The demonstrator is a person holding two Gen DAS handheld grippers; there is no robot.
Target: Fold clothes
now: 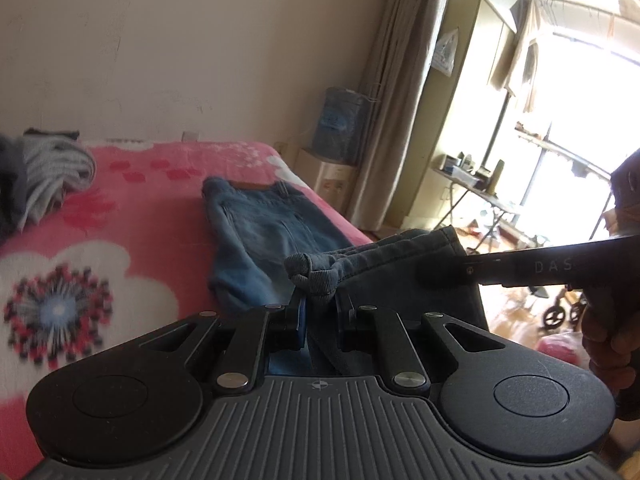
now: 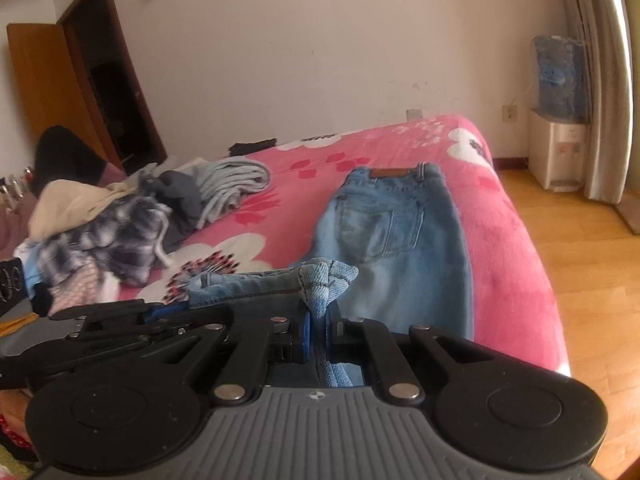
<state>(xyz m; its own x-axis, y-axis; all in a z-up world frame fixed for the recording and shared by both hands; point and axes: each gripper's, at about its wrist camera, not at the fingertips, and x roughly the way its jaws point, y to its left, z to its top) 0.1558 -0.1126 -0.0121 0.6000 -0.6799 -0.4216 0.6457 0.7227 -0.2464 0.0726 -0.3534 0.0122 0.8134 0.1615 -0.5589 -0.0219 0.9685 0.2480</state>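
Across the pink floral bed (image 2: 500, 240) the jeans (image 2: 400, 232) lay lengthwise, waistband toward the far wall and long axis running straight away from both hand-held grippers. Near the bed's right edge, they had open blanket to their left before the heap of clothes (image 2: 120, 216) (a loose, mixed pile). The hem end was raised: the left hand-held gripper (image 1: 318, 312) pinched one bunched corner, the right hand-held gripper (image 2: 318, 332) the other, both closed on denim.

Black linkage gripper (image 2: 318, 330), ribbed grey body, silver pins
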